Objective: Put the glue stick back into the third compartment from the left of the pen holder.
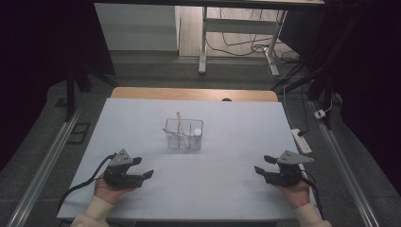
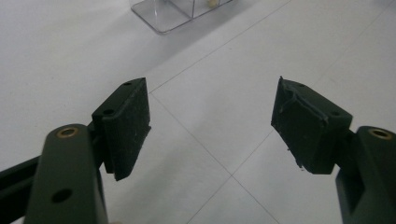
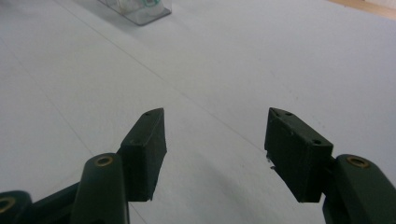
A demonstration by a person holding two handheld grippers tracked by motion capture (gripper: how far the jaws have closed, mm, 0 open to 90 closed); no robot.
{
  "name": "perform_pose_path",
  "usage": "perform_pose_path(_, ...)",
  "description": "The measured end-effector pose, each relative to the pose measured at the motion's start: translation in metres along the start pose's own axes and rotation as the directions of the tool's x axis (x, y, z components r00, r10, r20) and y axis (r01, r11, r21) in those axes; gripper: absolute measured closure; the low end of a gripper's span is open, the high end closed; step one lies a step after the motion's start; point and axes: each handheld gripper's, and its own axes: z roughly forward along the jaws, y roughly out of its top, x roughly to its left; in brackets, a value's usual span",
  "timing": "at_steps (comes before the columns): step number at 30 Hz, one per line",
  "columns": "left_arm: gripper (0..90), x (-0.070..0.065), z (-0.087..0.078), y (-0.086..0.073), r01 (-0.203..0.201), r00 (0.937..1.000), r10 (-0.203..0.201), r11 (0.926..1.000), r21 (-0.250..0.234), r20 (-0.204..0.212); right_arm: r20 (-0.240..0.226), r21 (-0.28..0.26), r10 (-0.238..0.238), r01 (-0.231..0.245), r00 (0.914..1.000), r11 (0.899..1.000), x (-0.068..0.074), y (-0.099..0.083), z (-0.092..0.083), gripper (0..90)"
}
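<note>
Currently I have my left gripper [image 1: 145, 167] resting low over the near left part of the white surface [image 1: 142, 118], its jaws spread wide with nothing between them; in the left gripper view the two black pads [image 2: 128, 126] frame bare surface and a crossing of thin grid lines. Moving toward the middle, the clear organizer box [image 1: 184, 133] stands upright near the centre of the surface, well apart from both grippers, with a pale stick [image 1: 180, 124] leaning up out of one compartment and a small white-capped item [image 1: 197, 133] in another; I cannot tell what else sits inside. Its near corner shows at the top of the left gripper view [image 2: 163, 14] and at the top of the right gripper view [image 3: 140, 11]. On the right, my right gripper [image 1: 262, 164] is likewise parted and empty, hovering over the near right corner. As I judge it, nothing is in hand, so either the box is yet to be worked or the loading is finished; the pictures alone do not settle which. Room is generous: bare surface lies all around the box, though my right gripper sits close to the right edge, and beyond that edge a power strip [image 1: 301, 140] lies on the floor.
</note>
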Motion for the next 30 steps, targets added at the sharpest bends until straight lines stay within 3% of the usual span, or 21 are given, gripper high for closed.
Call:
perform_pose_path(9,27.6,-0.0001,0.0005,-0.0002,-0.003,1.0,0.003,1.0,0.004,-0.002,0.02,0.018,-0.019,0.018,0.9996,1.0,0.001,-0.0036,0.0002,37.8)
perform_pose_path(30,27.5,0.0001,0.0007,-0.0001,-0.004,1.0,0.004,1.0,0.006,-0.003,0.019,0.023,-0.032,0.031,0.9993,0.999,0.0006,-0.0043,0.0007,37.2)
